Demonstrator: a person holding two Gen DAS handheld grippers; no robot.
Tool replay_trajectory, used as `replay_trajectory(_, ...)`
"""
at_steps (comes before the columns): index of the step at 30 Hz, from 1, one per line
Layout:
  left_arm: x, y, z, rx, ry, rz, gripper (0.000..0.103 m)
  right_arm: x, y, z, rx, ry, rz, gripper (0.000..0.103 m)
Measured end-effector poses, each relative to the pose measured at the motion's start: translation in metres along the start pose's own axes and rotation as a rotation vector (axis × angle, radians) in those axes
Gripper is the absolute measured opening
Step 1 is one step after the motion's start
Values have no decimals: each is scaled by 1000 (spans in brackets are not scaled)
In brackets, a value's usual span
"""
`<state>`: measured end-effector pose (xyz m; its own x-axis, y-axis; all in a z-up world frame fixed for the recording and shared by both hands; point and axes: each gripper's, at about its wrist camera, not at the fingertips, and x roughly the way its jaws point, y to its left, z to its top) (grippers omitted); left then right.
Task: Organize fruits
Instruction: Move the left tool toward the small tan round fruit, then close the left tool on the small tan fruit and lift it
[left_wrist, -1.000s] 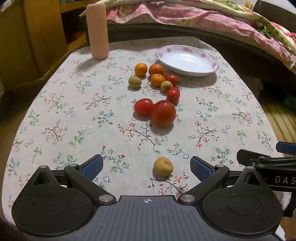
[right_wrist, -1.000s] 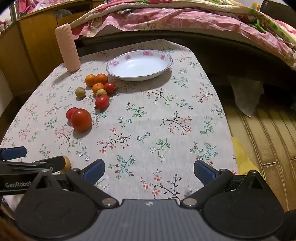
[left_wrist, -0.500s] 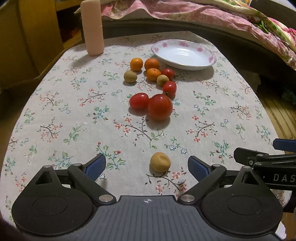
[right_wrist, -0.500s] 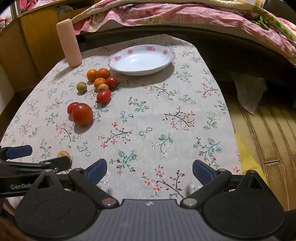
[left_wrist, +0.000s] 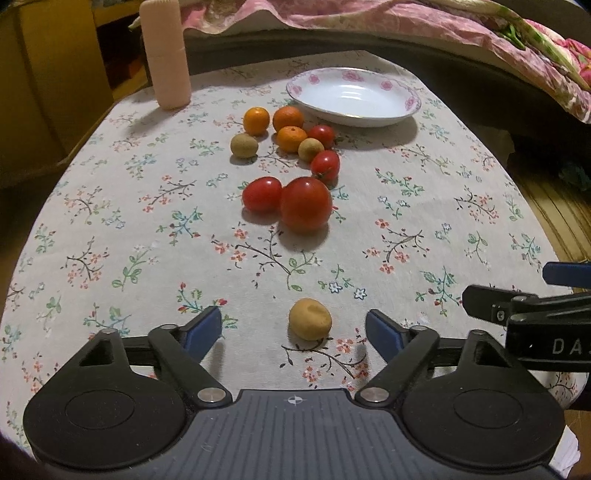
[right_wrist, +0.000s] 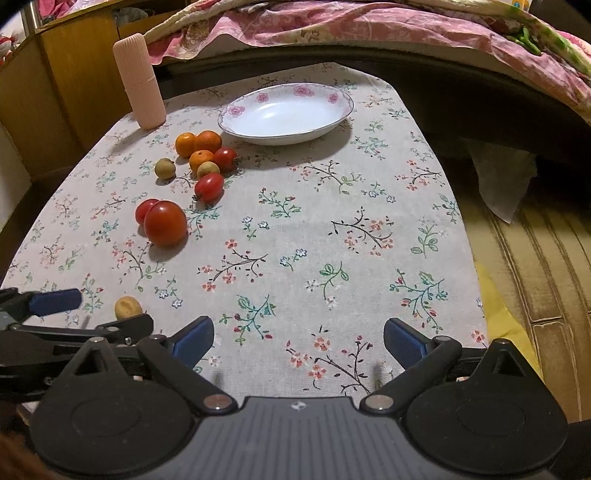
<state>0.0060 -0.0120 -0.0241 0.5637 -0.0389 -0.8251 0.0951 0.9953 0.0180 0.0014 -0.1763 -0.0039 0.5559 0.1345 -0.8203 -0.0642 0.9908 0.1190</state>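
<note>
A small tan fruit (left_wrist: 309, 319) lies on the flowered cloth between the blue fingertips of my open left gripper (left_wrist: 294, 330), untouched. Farther off sit a large tomato (left_wrist: 306, 204), a smaller tomato (left_wrist: 262, 194), another tomato (left_wrist: 325, 164), three oranges (left_wrist: 256, 120), and two more tan fruits (left_wrist: 243, 145). A white plate with pink roses (left_wrist: 354, 96) stands empty behind them. My right gripper (right_wrist: 298, 340) hangs open over bare cloth at the near edge, holding nothing. In the right wrist view the plate (right_wrist: 286, 113), the large tomato (right_wrist: 165, 223) and the near tan fruit (right_wrist: 127, 307) show.
A tall pink cylinder (left_wrist: 166, 55) stands at the far left of the table (left_wrist: 110, 229). A bed with a pink quilt (right_wrist: 332, 26) lies beyond the far edge. A wooden cabinet (right_wrist: 55, 92) is at left, with floor (right_wrist: 535, 277) to the right.
Both grippers have edged forward over the table, so the fruits and plate look nearer. The tan fruit now sits slightly closer between the left fingers. Nothing was grasped.
</note>
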Motion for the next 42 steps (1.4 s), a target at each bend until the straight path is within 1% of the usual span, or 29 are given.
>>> replay_trajectory(1,1,-1,0,3,4,1,80,0,0,0,2,-2,2,100)
replay_trajectory(2,2,-1,0,5,9,0,77,-1,-1,1,3,-4,5,100)
replay_trajectory(4,5,0,0,0,21,-13,68,-2,-1,2,6,-4,15,96)
replay_trajectory(9,9,1,-1,-14,39,-47,56,-2,-2,3,14,1,34,92)
replay_trajectory(11,10,0,-1,-5,35,-43,55,-2,-3,4,17,3,43,90)
replay_trajectory(13,10,-3,0,12,30,-29,50,-2,-3,4,18,2,49,88)
replay_trajectory(17,11,-5,1,30,29,-30,47,-5,-3,5,19,-4,60,87)
replay_trajectory(22,10,-6,0,44,29,-31,44,-6,-3,6,26,-4,80,81)
replay_trajectory(23,10,-7,0,48,28,-31,42,-7,-4,7,28,-4,85,81)
replay_trajectory(24,9,-8,0,58,24,-38,38,-7,-4,7,29,-4,91,80)
replay_trajectory(25,9,-9,0,64,26,-45,35,-8,-3,7,29,-5,97,77)
replay_trajectory(30,9,-12,0,72,30,-48,35,-11,-3,9,34,-14,117,74)
replay_trajectory(36,12,-14,3,79,28,-38,35,-13,-5,11,43,-14,133,73)
replay_trajectory(40,15,-15,5,82,26,-30,39,-12,-5,13,49,-8,142,73)
replay_trajectory(42,16,-16,5,87,22,-26,39,-13,-5,14,52,-8,146,73)
